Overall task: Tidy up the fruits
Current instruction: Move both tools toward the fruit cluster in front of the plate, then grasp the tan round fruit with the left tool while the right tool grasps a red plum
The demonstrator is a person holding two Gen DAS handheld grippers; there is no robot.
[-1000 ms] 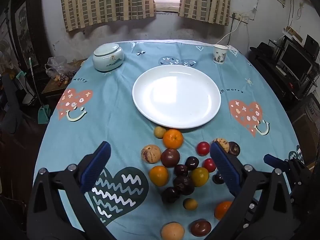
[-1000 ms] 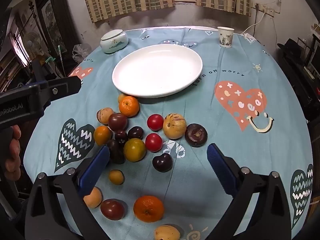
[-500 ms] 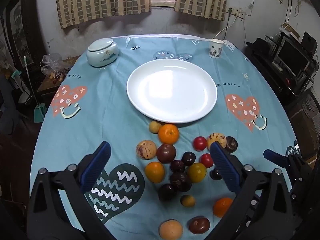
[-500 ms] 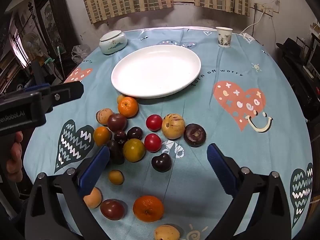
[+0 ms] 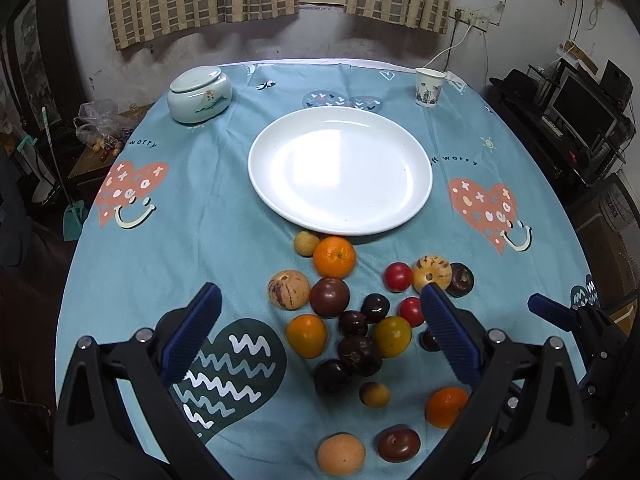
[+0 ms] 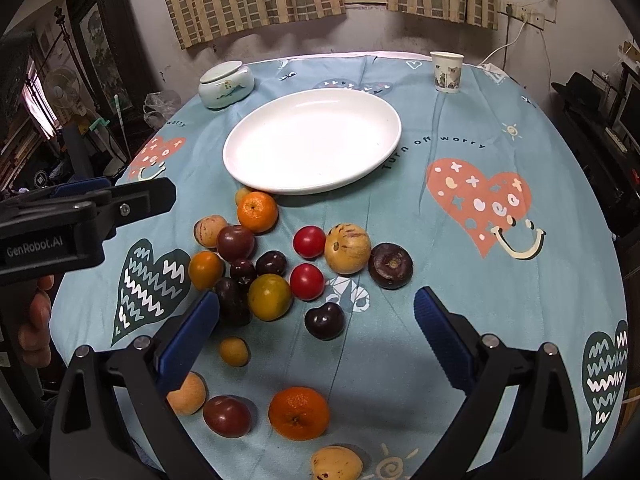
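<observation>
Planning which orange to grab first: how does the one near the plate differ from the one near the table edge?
The orange by the plate touches a small yellow fruit and sits just below the plate; the near orange lies alone by the table's edge, apart from the plate. The near orange looks bigger in the right wrist view, perhaps only from closeness. Both are round, bright orange and lying free.

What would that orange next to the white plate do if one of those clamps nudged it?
The orange looks round, so it would probably roll. It seems to touch a small yellow fruit and lies close to the plate, so it might bump either. Its dimpled skin likely grips well.
</observation>
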